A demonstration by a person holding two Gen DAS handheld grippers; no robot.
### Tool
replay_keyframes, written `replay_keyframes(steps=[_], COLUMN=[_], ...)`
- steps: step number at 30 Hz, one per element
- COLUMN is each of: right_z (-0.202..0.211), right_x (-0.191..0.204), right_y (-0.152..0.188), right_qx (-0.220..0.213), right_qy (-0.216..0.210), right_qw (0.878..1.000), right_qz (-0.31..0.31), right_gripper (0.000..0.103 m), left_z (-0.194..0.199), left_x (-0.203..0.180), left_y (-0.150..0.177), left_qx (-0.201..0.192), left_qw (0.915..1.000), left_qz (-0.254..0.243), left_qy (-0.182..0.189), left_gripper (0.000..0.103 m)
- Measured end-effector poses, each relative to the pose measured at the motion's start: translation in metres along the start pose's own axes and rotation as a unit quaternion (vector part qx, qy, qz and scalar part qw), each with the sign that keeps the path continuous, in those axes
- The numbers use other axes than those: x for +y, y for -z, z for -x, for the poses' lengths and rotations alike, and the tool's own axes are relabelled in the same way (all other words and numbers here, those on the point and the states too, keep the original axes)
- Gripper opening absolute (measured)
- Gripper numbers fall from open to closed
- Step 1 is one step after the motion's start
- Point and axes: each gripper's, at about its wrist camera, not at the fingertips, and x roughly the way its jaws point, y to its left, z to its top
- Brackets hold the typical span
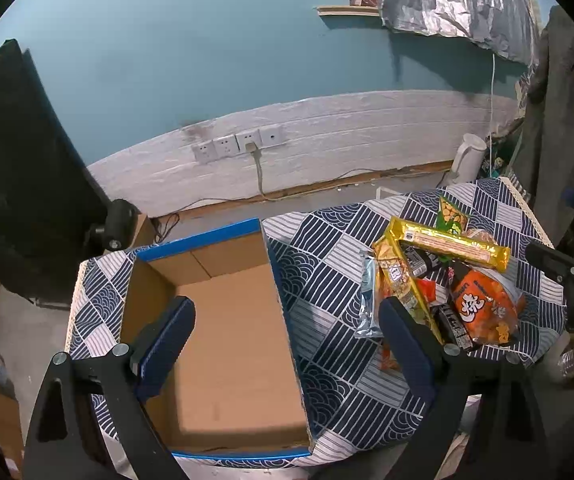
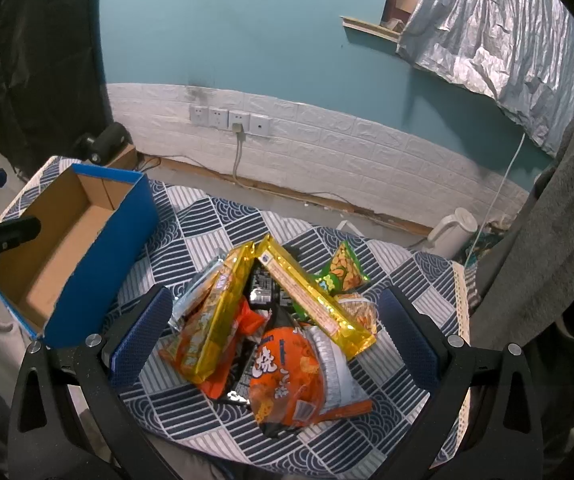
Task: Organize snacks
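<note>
Left wrist view looks down on a table draped in a navy-and-white patterned cloth (image 1: 327, 248), set before a teal wall (image 1: 167, 60) with a white brick-pattern base and a row of wall sockets (image 1: 237, 145). A silver foil sheet (image 1: 459, 0) hangs at the upper right, and a white kettle (image 1: 467, 156) stands on the floor behind the table. On the cloth's left sits an open cardboard box (image 1: 227, 340) with blue outer walls; nothing lies inside it. To its right, well apart from the box, lies the heap of snacks (image 1: 439, 276): an orange bag (image 2: 287, 376) nearest the right wrist camera, two long yellow packets (image 2: 311, 300) crossed over dark wrappers, a silver wrapper at the left edge, and a small green packet (image 2: 343, 270) at the back. The left gripper (image 1: 287, 320) hovers spread wide, one finger over the box and the other by the heap, holding nothing. The right gripper (image 2: 275, 320) is likewise spread wide, straddling the heap from above, empty.
</note>
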Motion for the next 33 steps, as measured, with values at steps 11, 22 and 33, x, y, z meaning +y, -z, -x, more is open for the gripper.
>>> replay_keyframes(steps=[11,22,33], right_z=[0.0,0.004,0.003], right_x=[0.0,-0.002,-0.003], right_y=[-0.001,-0.003,-0.002], right_qx=[0.001,0.002,0.004], right_qy=[0.003,0.007,0.008], right_qw=[1.0,1.0,1.0], right_qz=[0.001,0.0,0.0], right_gripper=[0.101,0.101,0.101], left_z=[0.0,-0.006,-0.008], left_x=[-0.001,0.001,0.0], left_y=[0.003,0.005,0.006], left_qx=[0.002,0.014,0.018], left_qw=[1.0,0.9998,0.9997], left_qz=[-0.003,0.004,0.002], left_qy=[0.004,0.013,0.014], left_gripper=[0.094,0.094,0.094])
